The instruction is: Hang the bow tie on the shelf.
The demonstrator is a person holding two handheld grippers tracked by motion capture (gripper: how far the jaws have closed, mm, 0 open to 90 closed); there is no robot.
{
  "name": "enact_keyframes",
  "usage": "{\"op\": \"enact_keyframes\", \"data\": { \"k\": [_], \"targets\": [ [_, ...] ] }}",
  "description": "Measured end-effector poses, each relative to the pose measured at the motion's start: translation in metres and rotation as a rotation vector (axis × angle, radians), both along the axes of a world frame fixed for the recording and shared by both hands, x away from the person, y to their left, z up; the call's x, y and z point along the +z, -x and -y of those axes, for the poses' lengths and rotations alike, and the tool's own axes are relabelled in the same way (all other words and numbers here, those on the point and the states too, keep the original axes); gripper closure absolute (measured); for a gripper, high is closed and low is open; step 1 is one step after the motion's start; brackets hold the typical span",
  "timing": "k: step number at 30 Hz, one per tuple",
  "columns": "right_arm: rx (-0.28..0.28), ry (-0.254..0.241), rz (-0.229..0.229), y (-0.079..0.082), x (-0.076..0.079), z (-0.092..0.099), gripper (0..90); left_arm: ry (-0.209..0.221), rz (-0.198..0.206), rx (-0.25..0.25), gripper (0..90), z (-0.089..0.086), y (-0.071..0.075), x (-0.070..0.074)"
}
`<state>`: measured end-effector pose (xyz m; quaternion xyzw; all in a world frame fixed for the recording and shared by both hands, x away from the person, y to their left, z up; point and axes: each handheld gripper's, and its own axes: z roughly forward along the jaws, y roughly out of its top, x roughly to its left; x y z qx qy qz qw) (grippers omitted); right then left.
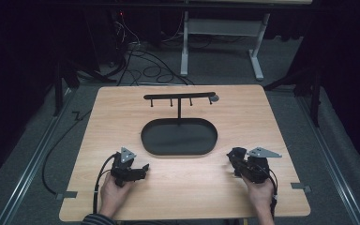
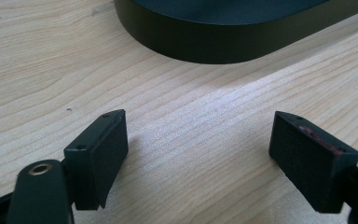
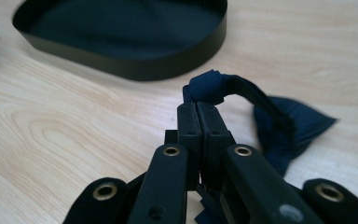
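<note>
The right gripper is pressed together on a dark blue cloth, a knotted fold of it being pinched at the jaw tips while the rest trails off over the desk beside the jaws; that pinch looks sound, so the lift is best made slowly and straight up, so that the loose tail is not dragged or snagged under the gripper; in the high view the right gripper is seen low at the near right of the desk, with the cloth hidden beneath it; the left gripper is held spread wide over bare wood with nothing between its jaws, and is judged free to catch the hanging end once the cloth is raised; just beyond lies the black oval tray, and behind it the hook rack rises; if the cloth is meant for a hook, the knotted loop should be kept uppermost and open.
</note>
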<state>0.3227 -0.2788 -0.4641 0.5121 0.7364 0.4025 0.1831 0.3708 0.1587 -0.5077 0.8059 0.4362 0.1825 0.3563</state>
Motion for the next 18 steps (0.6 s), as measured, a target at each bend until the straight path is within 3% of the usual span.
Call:
{"op": "enact_keyframes", "data": {
  "k": [5,18],
  "targets": [
    [0.007,-0.003,0.035,0.001,0.010,-0.001,90.0,0.000,0.000,0.000,19.9,0.000,0.000,0.000],
    [0.032,-0.109,0.099,-0.009,0.033,-0.004,90.0,0.001,0.000,0.000,20.0,0.000,0.000,0.000]
  ]
}}
